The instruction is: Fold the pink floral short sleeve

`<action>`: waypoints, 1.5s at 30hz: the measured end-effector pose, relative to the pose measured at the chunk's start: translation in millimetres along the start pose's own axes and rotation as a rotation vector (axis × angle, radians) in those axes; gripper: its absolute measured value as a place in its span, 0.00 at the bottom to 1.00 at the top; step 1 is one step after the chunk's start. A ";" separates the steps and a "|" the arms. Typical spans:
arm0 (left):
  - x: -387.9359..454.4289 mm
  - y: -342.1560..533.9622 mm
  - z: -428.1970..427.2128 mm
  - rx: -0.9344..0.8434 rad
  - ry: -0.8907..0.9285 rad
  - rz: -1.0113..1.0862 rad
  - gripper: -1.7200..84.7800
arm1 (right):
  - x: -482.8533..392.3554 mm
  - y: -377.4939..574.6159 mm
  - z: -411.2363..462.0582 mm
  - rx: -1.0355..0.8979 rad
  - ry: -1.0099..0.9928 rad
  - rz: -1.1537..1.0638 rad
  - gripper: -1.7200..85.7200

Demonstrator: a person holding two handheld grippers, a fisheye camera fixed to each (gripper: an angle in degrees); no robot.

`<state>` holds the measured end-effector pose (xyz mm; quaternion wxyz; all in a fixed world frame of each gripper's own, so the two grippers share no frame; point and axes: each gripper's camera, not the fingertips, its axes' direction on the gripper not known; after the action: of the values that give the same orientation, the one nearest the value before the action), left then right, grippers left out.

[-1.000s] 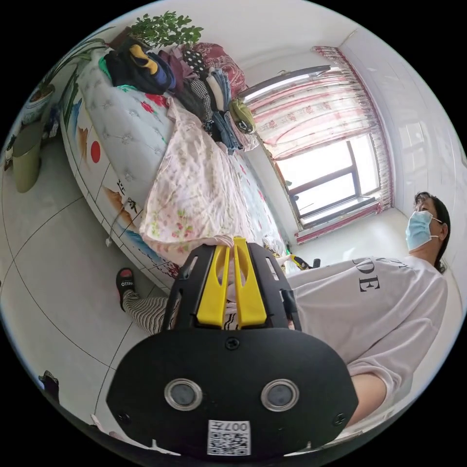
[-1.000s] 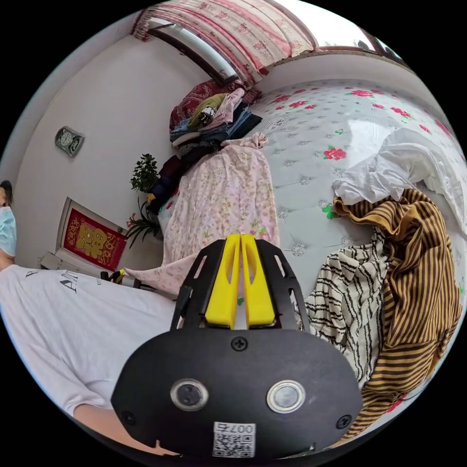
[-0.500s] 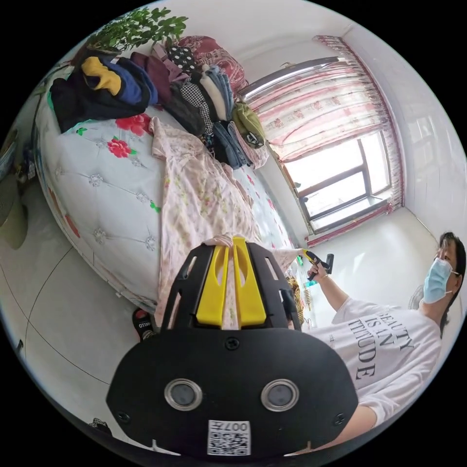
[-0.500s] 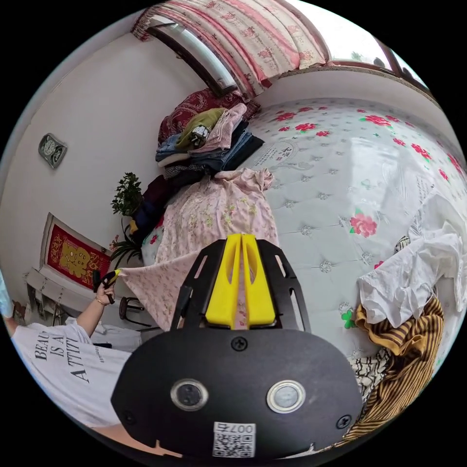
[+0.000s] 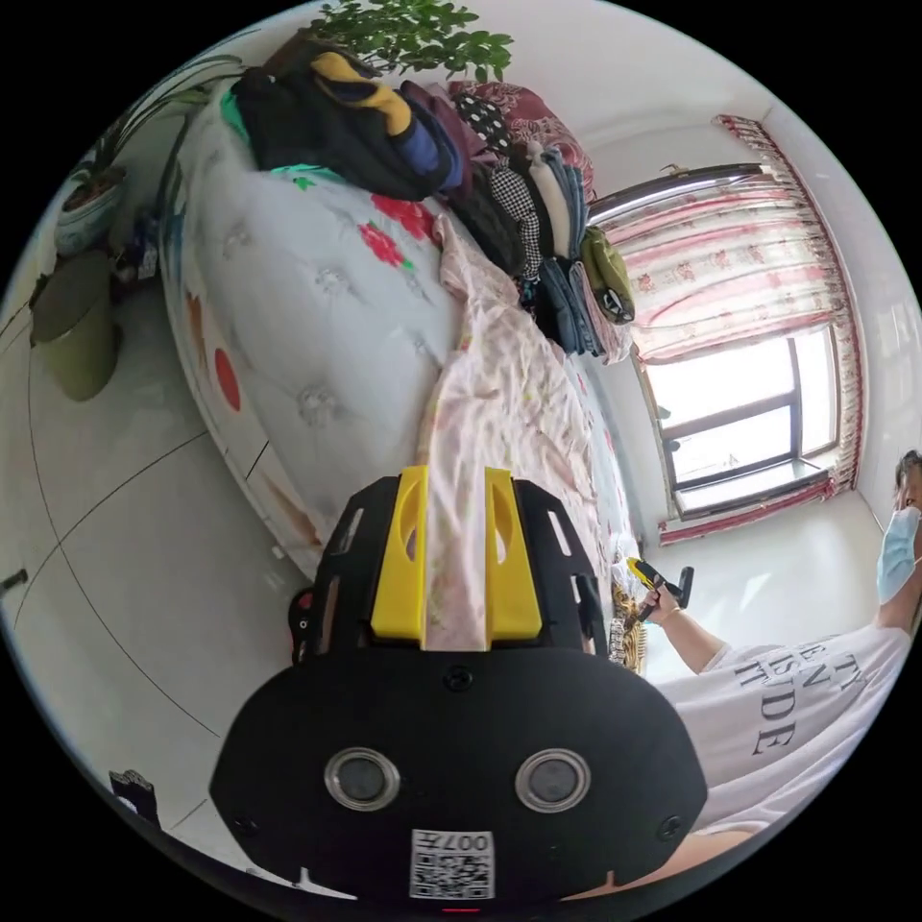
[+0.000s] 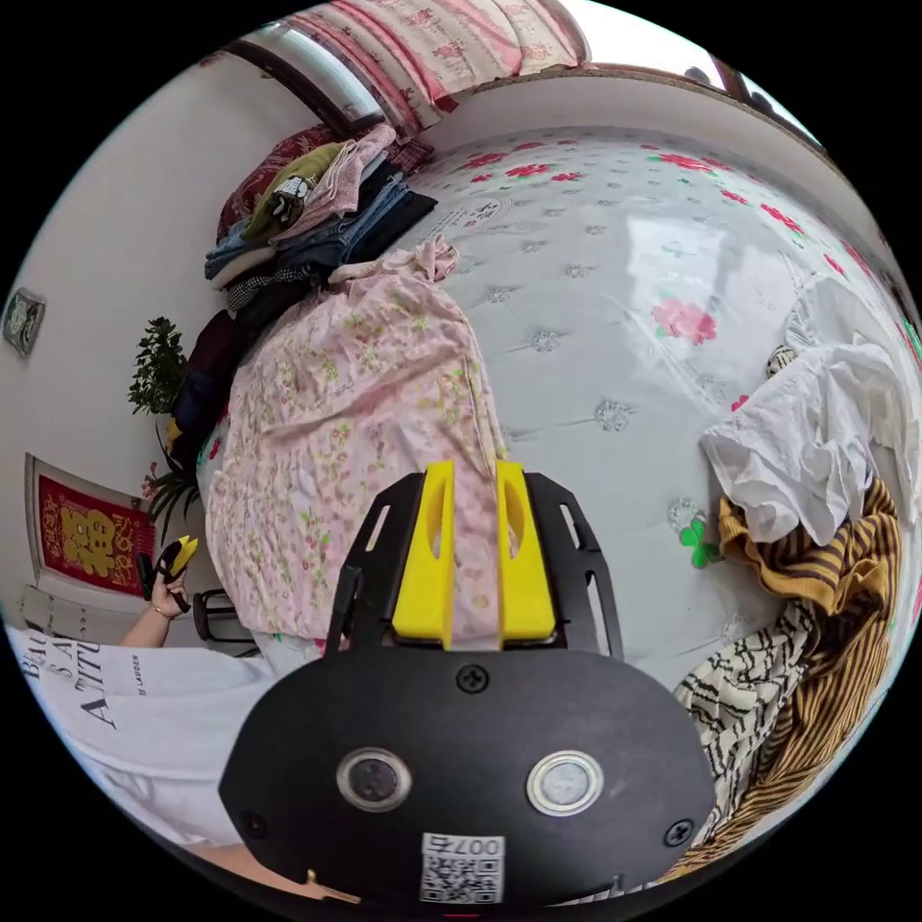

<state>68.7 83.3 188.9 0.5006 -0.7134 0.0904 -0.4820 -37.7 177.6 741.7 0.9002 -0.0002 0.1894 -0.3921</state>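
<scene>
Your left gripper [image 5: 453, 480] has its yellow jaws parted, with the hem of the pink shirt [image 5: 504, 403] running between them; the cloth fills the gap, but you cannot tell whether either jaw presses on it. Your right gripper [image 6: 473, 475] stands the same way, jaws apart over the shirt's near edge, pink cloth showing in the gap. The shirt is thin, soft cotton with small flowers, lying wrinkled and spread along the bed [image 6: 615, 288], one end bunched near the clothes stack [image 6: 307, 226] at the wall, the other hanging over the bed's edge by your hands. In the left gripper view the bed's side drops to a pale tiled floor [image 5: 125, 538], smooth and wide, with a green bin [image 5: 72, 327] well apart from the shirt. In the right gripper view the tufted, glossy bedcover printed with red flowers lies bare between the shirt and a heap of a crumpled white cloth [image 6: 807, 432], a ribbed brown-striped top [image 6: 836, 615] and a black-and-white striped piece [image 6: 740, 701]; that bare stretch is your widest room. The heap sits near the bed's far edge, apart from the shirt.
</scene>
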 end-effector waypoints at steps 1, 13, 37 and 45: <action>-5.9 10.4 -1.1 -0.006 -0.007 -0.017 0.13 | -0.6 21.3 0.8 -0.034 0.028 -0.004 0.09; -89.9 90.4 40.5 -0.019 0.189 -0.336 0.18 | -46.7 34.2 45.1 -0.228 0.088 -0.095 0.09; -127.3 178.8 7.0 0.436 0.600 -0.545 0.03 | -37.5 49.4 82.4 -0.345 -0.148 0.019 0.02; -29.5 146.2 -89.2 0.331 0.522 -0.124 0.01 | -31.3 34.4 -4.5 -0.105 -0.406 -0.053 0.02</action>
<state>35.6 -25.1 57.1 0.5393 -0.4787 0.0926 -0.6866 -34.5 224.2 743.1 0.9081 -0.1311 0.0240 -0.3970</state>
